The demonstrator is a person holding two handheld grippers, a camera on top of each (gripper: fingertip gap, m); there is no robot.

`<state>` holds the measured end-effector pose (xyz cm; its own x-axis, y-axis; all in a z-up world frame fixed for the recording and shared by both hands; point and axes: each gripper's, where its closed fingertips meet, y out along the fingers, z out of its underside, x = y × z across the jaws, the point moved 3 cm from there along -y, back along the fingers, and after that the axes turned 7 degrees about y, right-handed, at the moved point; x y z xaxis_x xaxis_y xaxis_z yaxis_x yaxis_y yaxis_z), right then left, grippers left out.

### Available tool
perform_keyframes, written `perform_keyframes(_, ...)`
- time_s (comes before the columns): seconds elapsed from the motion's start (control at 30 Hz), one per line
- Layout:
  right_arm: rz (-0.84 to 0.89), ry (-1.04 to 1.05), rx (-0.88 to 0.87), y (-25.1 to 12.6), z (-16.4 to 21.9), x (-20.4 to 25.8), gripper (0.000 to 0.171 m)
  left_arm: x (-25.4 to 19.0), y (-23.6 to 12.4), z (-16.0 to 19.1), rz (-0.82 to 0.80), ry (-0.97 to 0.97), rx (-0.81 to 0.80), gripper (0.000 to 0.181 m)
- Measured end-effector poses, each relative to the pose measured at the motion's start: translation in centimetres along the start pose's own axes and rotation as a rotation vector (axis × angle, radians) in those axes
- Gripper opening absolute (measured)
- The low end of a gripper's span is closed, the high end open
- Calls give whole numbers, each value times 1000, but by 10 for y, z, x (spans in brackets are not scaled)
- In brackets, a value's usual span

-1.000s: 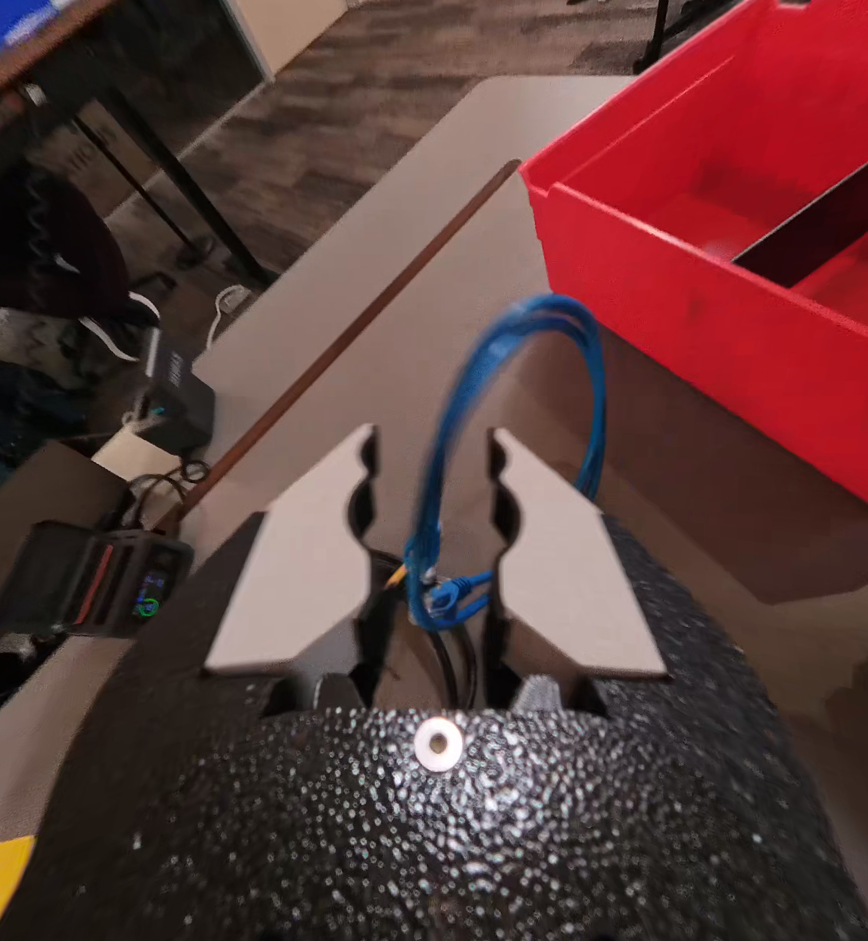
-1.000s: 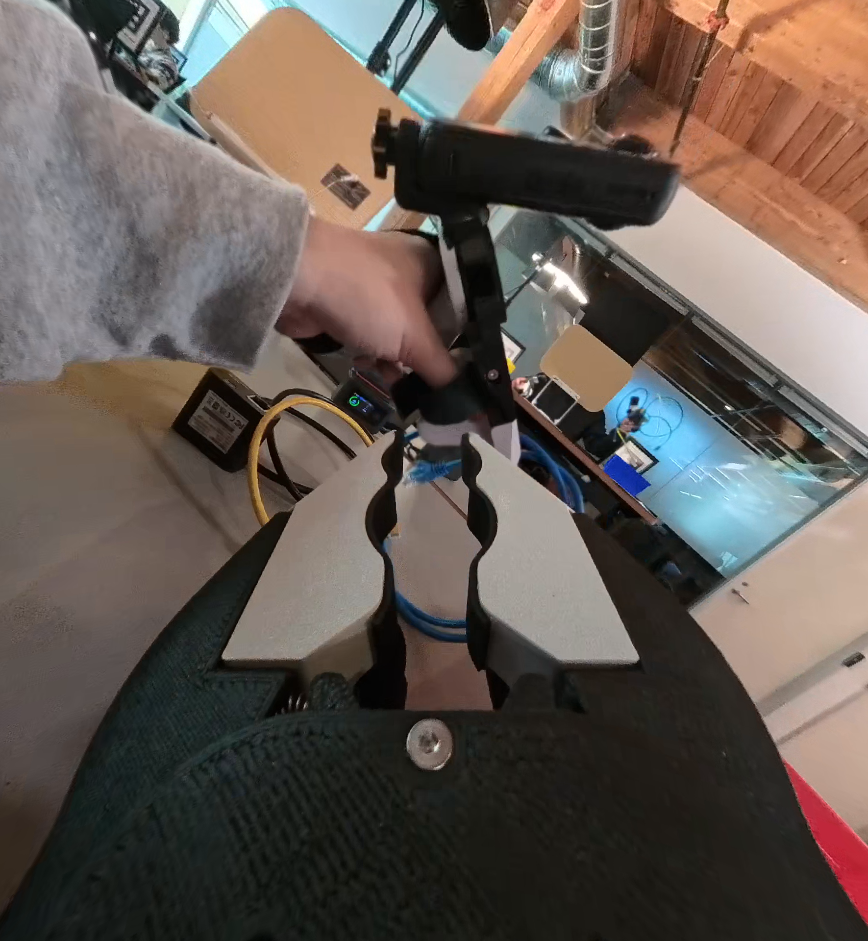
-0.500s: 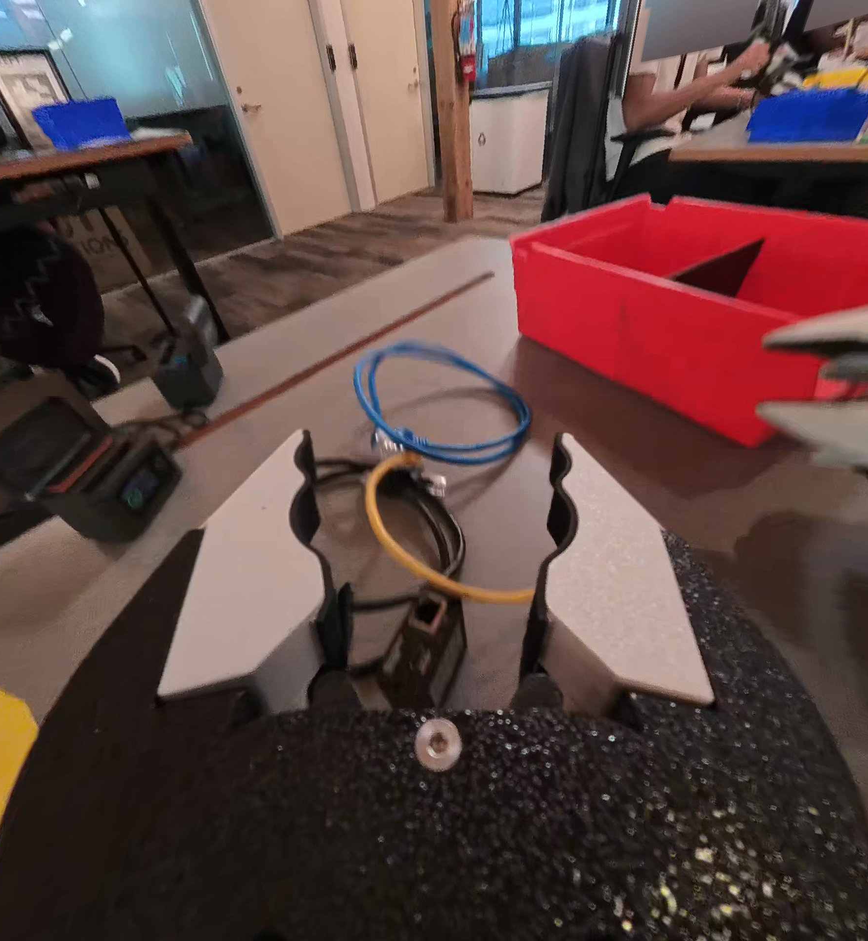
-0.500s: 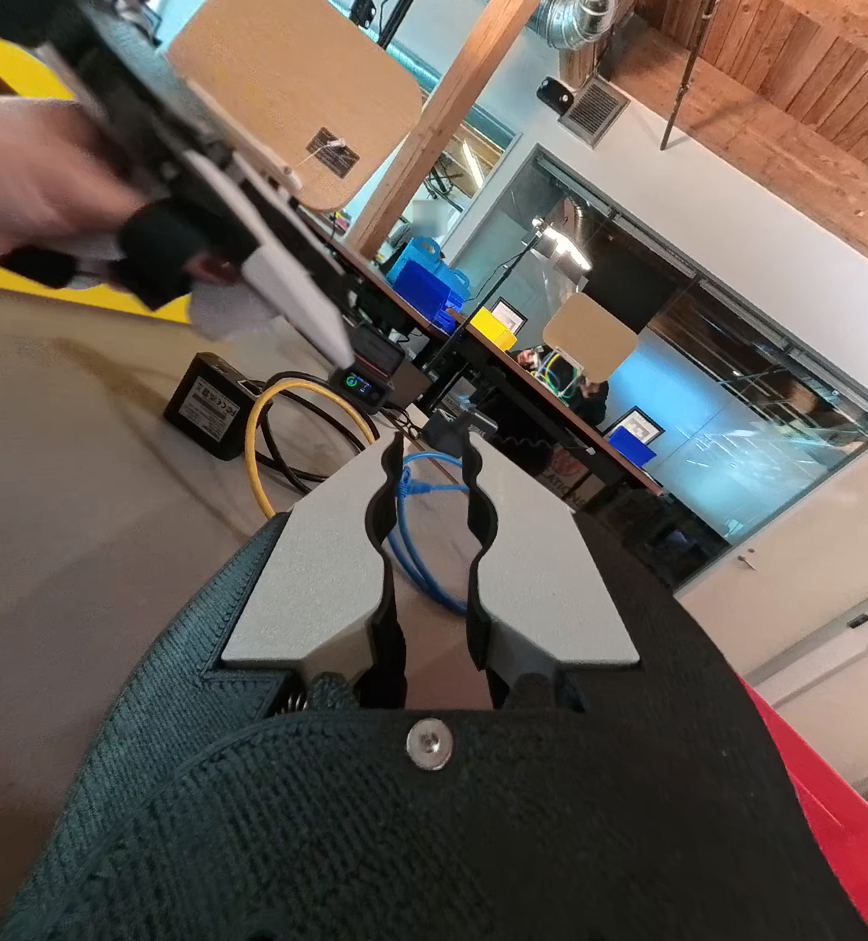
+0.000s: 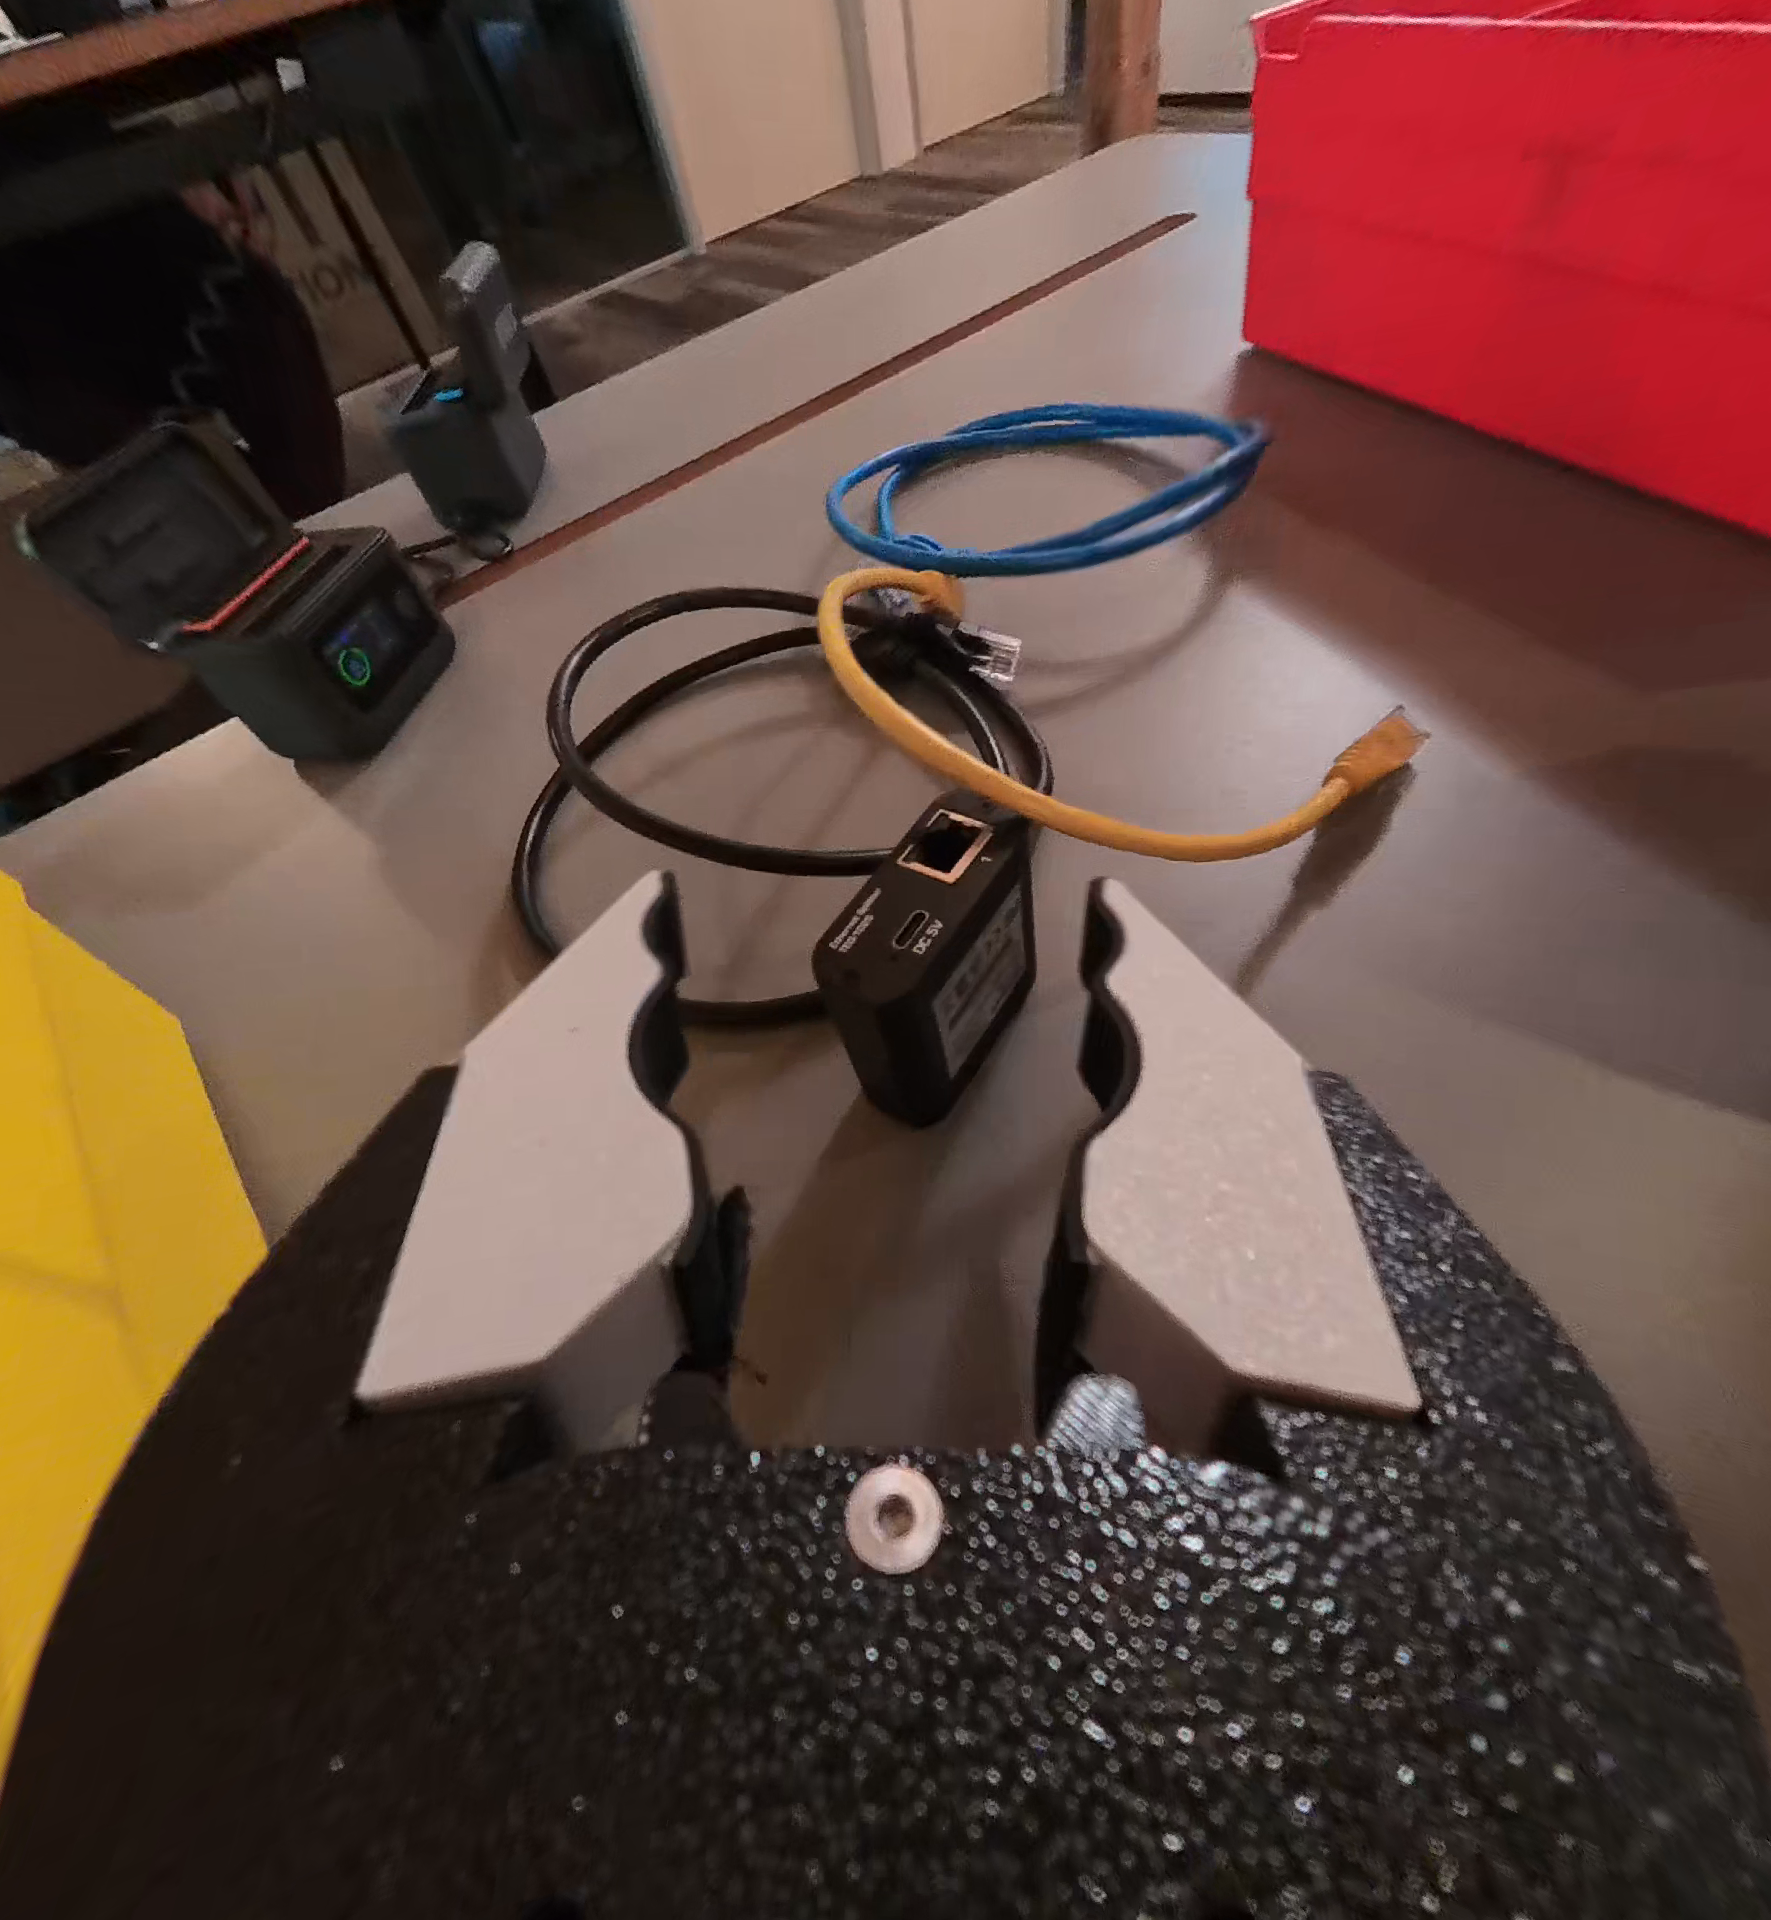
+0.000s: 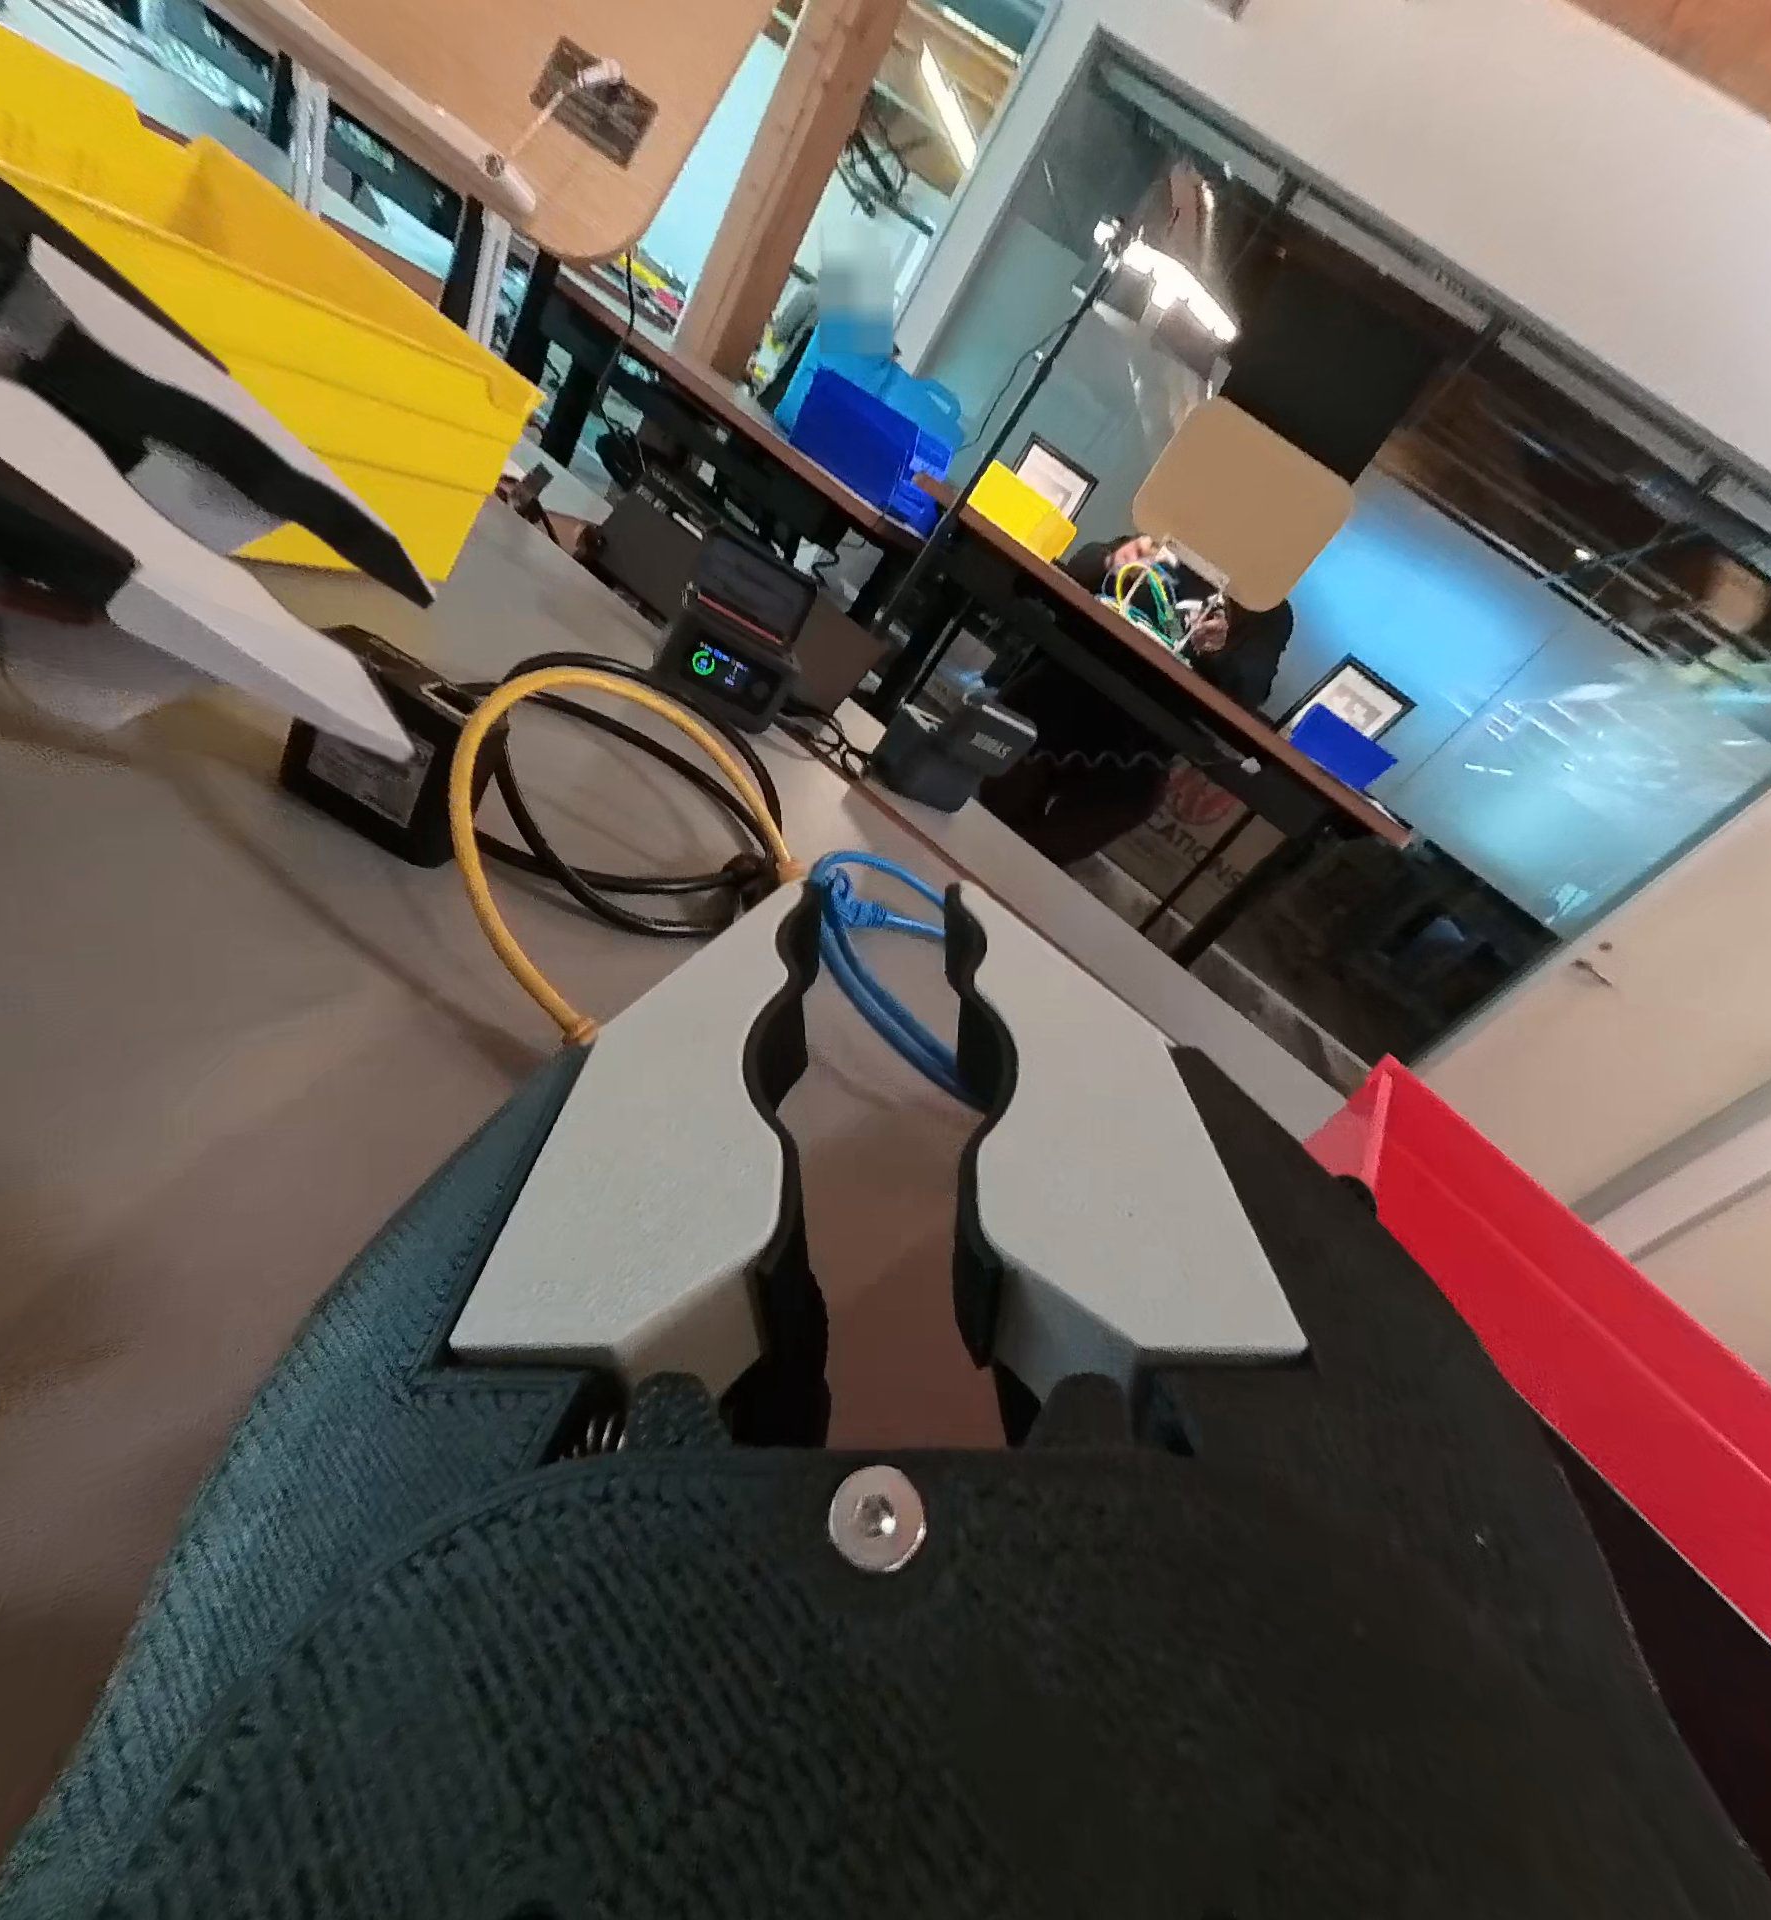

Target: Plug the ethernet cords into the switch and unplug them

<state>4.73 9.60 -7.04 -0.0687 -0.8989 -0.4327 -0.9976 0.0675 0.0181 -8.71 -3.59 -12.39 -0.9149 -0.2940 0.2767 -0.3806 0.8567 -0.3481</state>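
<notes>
Left tongs (image 5: 881,904) wide apart, right tongs (image 6: 879,902) part-open, both empty; switch (image 5: 928,992) label blurred.

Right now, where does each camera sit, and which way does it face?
Left wrist view: on the left hand-held gripper, high, looking down at the switch; its open fingers show.
Right wrist view: on the right hand-held gripper, low over the table, facing the blue cord; the left one shows.
Shared: switch, yellow cord, blue cord, red bin.
</notes>
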Motion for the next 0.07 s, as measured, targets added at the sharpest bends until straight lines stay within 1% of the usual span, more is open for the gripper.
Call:
perform_keyframes(0.03, 1, -6, 12, 1, 2, 0, 22, -1, -1, 0, 21, 6, -12, 67)
perform_keyframes(0.07, -4, -9, 19, 1, 3, 1, 23, -2, -3, -1, 44, 8, -21, 64)
